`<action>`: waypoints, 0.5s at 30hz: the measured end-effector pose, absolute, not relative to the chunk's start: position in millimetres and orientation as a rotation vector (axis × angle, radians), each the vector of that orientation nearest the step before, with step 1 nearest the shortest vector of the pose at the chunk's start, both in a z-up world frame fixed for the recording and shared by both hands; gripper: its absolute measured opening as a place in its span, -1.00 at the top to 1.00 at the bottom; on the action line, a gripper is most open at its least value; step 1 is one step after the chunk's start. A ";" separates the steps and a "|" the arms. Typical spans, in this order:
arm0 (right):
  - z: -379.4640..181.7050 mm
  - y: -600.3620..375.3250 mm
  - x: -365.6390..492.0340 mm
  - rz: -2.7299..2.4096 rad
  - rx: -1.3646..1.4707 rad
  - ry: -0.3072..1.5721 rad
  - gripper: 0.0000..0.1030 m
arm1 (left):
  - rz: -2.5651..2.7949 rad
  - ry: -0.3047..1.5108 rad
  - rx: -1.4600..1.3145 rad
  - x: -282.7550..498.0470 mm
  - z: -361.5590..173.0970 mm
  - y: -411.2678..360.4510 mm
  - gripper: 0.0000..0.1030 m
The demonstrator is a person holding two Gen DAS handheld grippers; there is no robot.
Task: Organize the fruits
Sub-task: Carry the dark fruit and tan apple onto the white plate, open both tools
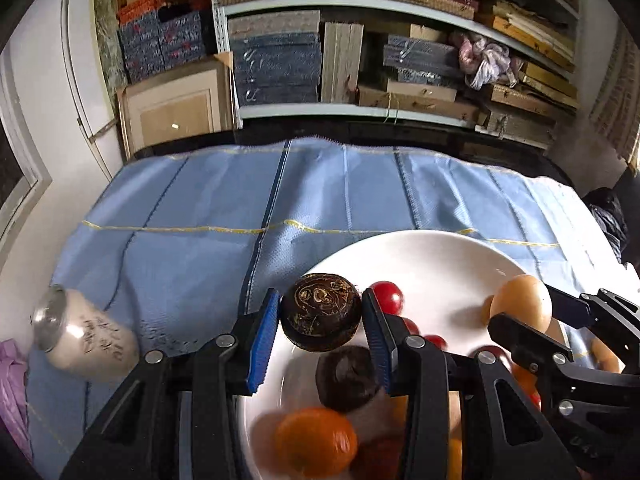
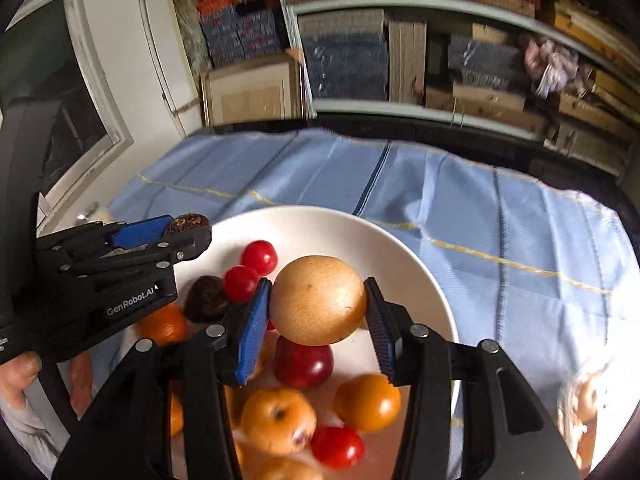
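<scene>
You've got a fruit in each hand right now. Your left gripper (image 1: 322,316) is clamped, jaws partly closed, on a dark brown round fruit (image 1: 320,312) with a scarred, mottled top, held clear above the white plate (image 1: 436,248). Your right gripper (image 2: 318,306) is pinched the same way on a tan, smooth-skinned round fruit (image 2: 318,300), its blue pads pressing both flanks, and that one hangs over the plate too.

Just below your right jaws sit a dark red plum-like fruit (image 2: 304,364), two orange fruits (image 2: 368,402), and a cherry tomato (image 2: 338,448). Ahead and to the left of them lie two more cherry tomatoes (image 2: 259,257) and another dark brown fruit (image 2: 206,298). Beyond the plate the blue cloth (image 2: 480,216) runs out bare to the table's far edge, with shelves of boxes behind. Off to your left gripper's left, a can (image 1: 80,334) lies on the cloth.

My read: you're early to midway. Two fruits are lifted, most are in a mixed heap on the plate, and no sorted groups show anywhere yet.
</scene>
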State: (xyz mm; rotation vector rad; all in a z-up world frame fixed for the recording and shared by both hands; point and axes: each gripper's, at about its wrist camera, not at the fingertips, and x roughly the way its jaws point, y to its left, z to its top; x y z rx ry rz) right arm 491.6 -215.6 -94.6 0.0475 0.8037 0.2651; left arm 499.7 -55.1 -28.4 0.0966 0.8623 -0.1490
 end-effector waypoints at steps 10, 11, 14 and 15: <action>-102.3 -211.1 491.5 0.264 0.028 0.784 -0.14 | -0.130 0.861 0.125 495.0 -39.3 -55.8 -0.16; -97.1 -212.6 485.9 0.252 0.025 0.764 -0.18 | -0.129 0.854 0.127 491.7 -35.5 -55.6 -0.17; -80.1 -217.6 460.9 0.250 0.034 0.712 -0.32 | -0.129 0.819 0.122 469.9 -19.4 -51.1 -0.29; -75.1 -219.6 451.5 0.248 0.037 0.695 -0.47 | -0.129 0.805 0.123 461.5 -15.2 -49.6 -0.31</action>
